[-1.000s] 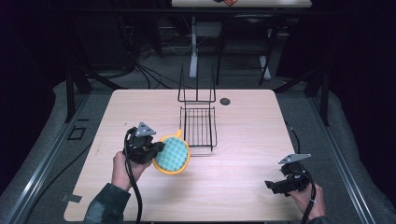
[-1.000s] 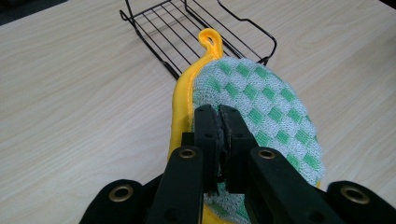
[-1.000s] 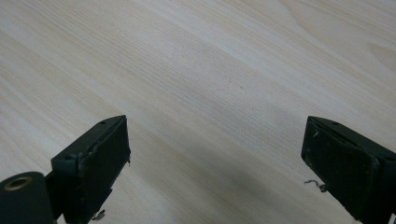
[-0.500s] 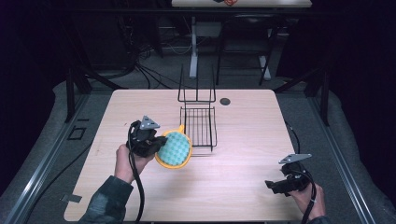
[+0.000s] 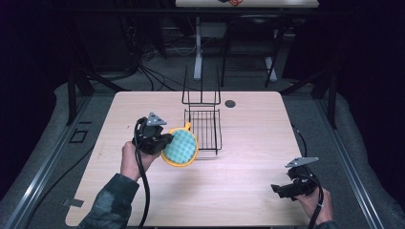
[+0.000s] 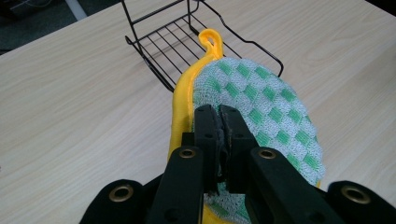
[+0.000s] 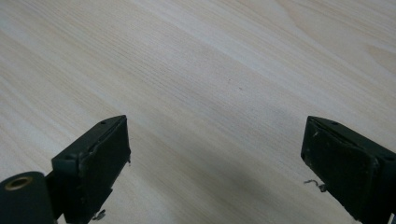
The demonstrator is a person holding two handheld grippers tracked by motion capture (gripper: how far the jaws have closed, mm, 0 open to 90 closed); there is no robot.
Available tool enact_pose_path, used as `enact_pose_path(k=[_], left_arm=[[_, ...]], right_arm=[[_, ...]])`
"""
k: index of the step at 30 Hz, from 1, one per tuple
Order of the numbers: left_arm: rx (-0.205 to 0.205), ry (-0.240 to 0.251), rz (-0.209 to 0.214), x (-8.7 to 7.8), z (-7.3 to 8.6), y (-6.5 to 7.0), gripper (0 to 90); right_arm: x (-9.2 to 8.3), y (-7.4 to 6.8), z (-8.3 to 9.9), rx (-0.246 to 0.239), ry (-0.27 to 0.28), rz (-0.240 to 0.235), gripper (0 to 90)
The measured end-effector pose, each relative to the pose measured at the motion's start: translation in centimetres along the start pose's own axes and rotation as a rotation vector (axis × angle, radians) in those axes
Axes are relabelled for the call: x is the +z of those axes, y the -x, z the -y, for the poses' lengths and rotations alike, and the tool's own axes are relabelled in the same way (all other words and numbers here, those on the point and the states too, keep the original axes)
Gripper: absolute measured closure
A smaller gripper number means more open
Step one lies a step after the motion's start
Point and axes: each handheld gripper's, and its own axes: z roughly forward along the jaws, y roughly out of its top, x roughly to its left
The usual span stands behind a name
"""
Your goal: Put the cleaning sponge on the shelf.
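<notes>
While its jaws are pinched tight on the edge of a round yellow-rimmed, green-checked pot holder [image 6: 254, 100], the left hand-held gripper [image 5: 160, 140] carries it above the wooden surface [image 5: 248, 181]. Just beyond the pot holder's loop stands a black wire rack [image 5: 204, 125]. The right hand-held gripper [image 5: 281, 190] hangs wide open, holding nothing, well apart.

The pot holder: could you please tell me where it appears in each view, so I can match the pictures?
High view: the pot holder sits left of centre, clamped in the left gripper, beside the wire rack.
Left gripper view: the pot holder runs up from the shut jaws at centre, its yellow loop near the rack.
Right gripper view: bare table between open jaws.
Shared landmark: the wire rack.
</notes>
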Motion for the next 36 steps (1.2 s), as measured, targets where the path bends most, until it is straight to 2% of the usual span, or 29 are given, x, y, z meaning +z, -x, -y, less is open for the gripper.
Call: enact_pose_path(k=[10, 36], left_arm=[[0.0, 0.012, -0.006, 0.6, -0.9, -0.1, 86.8], [-0.037, 0.025, -0.007, 3.3, -2.0, -0.9, 86.7]], right_arm=[[0.0, 0.0, 0.0, 0.0, -0.004, -0.001, 7.6], [0.0, 0.1, 0.0, 0.0, 0.001, -0.002, 7.7]])
